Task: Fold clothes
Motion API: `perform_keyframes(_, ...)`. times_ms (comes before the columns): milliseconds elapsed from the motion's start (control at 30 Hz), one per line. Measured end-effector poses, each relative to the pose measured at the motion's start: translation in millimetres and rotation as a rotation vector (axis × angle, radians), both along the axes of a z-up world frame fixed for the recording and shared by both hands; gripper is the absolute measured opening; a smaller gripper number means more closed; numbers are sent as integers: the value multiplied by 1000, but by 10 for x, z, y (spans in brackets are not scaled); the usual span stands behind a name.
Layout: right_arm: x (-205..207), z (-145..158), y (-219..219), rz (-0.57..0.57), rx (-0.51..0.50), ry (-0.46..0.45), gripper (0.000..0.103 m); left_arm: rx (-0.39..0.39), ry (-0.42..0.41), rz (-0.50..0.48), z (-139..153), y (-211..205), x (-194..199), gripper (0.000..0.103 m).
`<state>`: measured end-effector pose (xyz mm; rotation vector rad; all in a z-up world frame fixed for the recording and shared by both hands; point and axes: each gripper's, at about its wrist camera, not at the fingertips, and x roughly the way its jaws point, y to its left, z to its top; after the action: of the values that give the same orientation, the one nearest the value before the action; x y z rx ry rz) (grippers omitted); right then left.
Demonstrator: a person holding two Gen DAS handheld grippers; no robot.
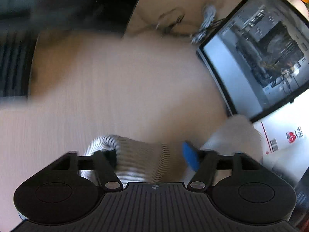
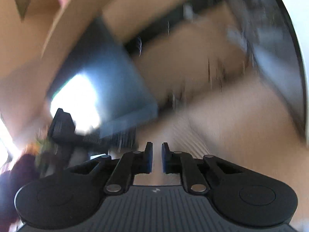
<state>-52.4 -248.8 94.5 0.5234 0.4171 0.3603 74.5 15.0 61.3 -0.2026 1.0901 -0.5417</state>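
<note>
Striped cloth (image 1: 139, 154) lies bunched on the worktop (image 1: 115, 89) between your left hand-held gripper's (image 1: 152, 156) wide, unpressing jaws. Your right hand-held gripper (image 2: 157, 158) is nearly closed, holding nothing.

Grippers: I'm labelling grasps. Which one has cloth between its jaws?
The left gripper: striped cloth lies between its wide-open jaws, apparently not pinched. The right gripper has its jaws almost closed, with nothing between them.
</note>
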Motion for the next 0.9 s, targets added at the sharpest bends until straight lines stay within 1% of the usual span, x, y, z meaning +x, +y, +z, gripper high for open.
perform_keyframes(33,217,75,32,-33,-23,-13,10,22,-17,-2,83,1,81,87)
perform_keyframes(67,412,131,41,-70,-56,-10,11,51,-42,-2,173,10,156,95)
perform_keyframes(100,562,161,41,-87,-88,-6,12,82,-71,5,249,22,206,98)
perform_keyframes(133,659,161,31,-79,-116,-2,15,108,-98,23,297,42,222,98)
perform_keyframes(167,729,158,37,-52,-148,-4,26,129,-119,46,331,68,230,98)
perform_keyframes(200,753,142,78,-5,-180,-13,34,139,-129,68,337,104,233,98)
perform_keyframes(233,756,109,149,52,-215,-15,52,134,-124,89,297,162,235,98)
perform_keyframes(267,762,76,249,121,-253,-14,61,128,-111,107,240,217,243,98)
perform_keyframes(333,752,-49,492,268,-352,4,64,135,-66,138,71,268,269,98)
perform_keyframes(400,711,-258,759,412,-480,27,65,148,-33,160,-68,269,281,98)
perform_keyframes(467,688,-483,962,534,-600,43,73,156,-9,177,-175,266,284,98)
perform_keyframes(567,691,-733,1165,622,-761,37,81,131,-9,176,-235,270,200,98)
perform_keyframes(633,701,-796,1218,664,-838,3,83,114,-28,173,-213,242,110,98)
perform_keyframes(700,732,-778,1239,706,-879,-31,83,98,-48,180,-143,226,24,98)
perform_keyframes(733,750,-744,1236,715,-895,-55,66,86,-58,188,-105,222,-20,98)
perform_keyframes(767,783,-701,1221,718,-918,-81,45,73,-70,198,-62,226,-66,98)
perform_keyframes(833,910,-616,1146,708,-964,-124,38,49,-96,213,21,242,-148,98)
perform_keyframes(867,1031,-585,1066,654,-983,-141,37,38,-109,219,62,246,-184,98)
perform_keyframes(900,1168,-568,963,566,-1007,-158,37,26,-122,225,103,250,-220,98)
